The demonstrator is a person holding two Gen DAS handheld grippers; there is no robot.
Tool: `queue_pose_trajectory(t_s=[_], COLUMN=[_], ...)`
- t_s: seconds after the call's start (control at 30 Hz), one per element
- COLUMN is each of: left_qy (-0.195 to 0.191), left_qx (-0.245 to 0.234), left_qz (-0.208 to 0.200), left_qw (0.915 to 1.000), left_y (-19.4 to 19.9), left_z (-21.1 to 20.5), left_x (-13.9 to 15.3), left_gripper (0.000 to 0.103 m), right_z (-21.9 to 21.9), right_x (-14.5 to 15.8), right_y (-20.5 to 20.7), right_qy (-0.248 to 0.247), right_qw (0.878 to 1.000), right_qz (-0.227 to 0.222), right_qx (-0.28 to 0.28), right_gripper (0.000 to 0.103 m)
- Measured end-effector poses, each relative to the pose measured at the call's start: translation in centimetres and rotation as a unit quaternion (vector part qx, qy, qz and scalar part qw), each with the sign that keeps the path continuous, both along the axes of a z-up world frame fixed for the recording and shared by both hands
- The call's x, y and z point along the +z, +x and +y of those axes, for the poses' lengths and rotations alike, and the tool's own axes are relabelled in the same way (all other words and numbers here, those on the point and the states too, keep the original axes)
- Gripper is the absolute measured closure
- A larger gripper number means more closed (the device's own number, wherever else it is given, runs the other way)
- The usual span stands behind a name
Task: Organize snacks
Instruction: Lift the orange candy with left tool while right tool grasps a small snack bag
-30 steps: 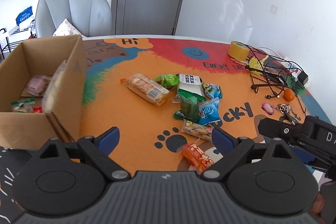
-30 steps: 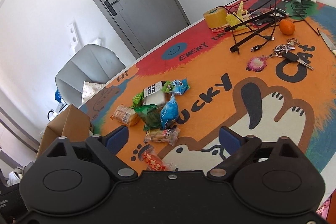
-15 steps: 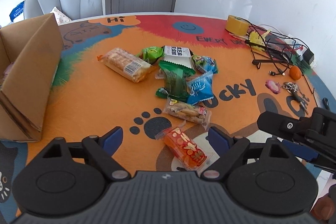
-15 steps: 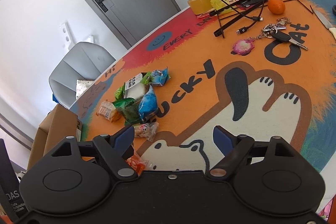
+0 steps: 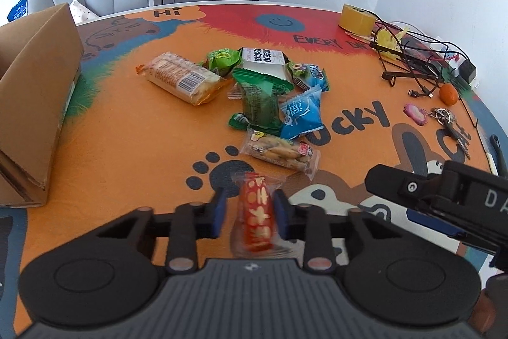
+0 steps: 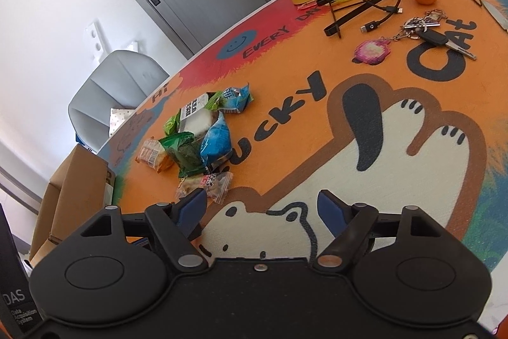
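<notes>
- The cardboard box (image 5: pixel 38 104) is sliding out toward the left edge of the left wrist view, where a second ago its open inside was showing; the camera is turning away from it toward the snack pile (image 5: pixel 263 91).
- The left gripper (image 5: pixel 250 208) is closing: its fingers were spread wide half a second ago and are now narrowing around the red snack packet (image 5: pixel 256 212), which is lying well to the right of the box, nearer than the pile. Contact is blurred, so it seems to be pinching, not certainly.
- The right gripper (image 6: pixel 260 208) is hanging spread and empty, far right of the box.
- The packet is looking soft: clear crinkled wrapper, red with pale round prints.
- Judging by this, one more pick is under way, with the pile waiting.
</notes>
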State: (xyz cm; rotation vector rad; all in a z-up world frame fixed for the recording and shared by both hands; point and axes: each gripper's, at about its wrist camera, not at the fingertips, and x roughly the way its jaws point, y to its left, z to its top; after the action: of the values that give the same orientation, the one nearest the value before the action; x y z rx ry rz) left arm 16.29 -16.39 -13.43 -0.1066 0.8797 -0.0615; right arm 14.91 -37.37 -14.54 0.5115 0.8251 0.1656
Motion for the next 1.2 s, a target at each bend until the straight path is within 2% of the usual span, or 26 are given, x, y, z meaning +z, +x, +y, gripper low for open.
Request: queue_pose_trajectory(t_s=[0.37,0.57,0.83,1.2], left_qy=[-0.013,-0.026,-0.034,-0.038], left_qx=[0.017,0.028,0.035,0.041], left_qz=[-0.007,-0.013,-0.017,-0.024], left_qw=[0.9997,0.9992,0.9987,0.9982], left_y=[0.3,1.1,1.2,0.5], left_z=[3.5,5.1,6.4,7.4], left_x=[0.1,0.3,0.3,0.4], left_gripper=[0.084,0.084,0.084,0.084], right_z=[2.9,3.5,5.0,7.2], right_x=[0.3,0.7,0.3,0.8], right_y=[1.3,2.7,4.7,5.7], right_qy=[-0.017,-0.019,-0.004,-0.016], right_qw=[0.999,0.999,0.998,0.996], right_qz=[-0.009,-0.022,-0.013,-0.036], right_qx=[0.034,0.043,0.065,0.08], right_gripper=[0.027,0.036,0.061,0.062])
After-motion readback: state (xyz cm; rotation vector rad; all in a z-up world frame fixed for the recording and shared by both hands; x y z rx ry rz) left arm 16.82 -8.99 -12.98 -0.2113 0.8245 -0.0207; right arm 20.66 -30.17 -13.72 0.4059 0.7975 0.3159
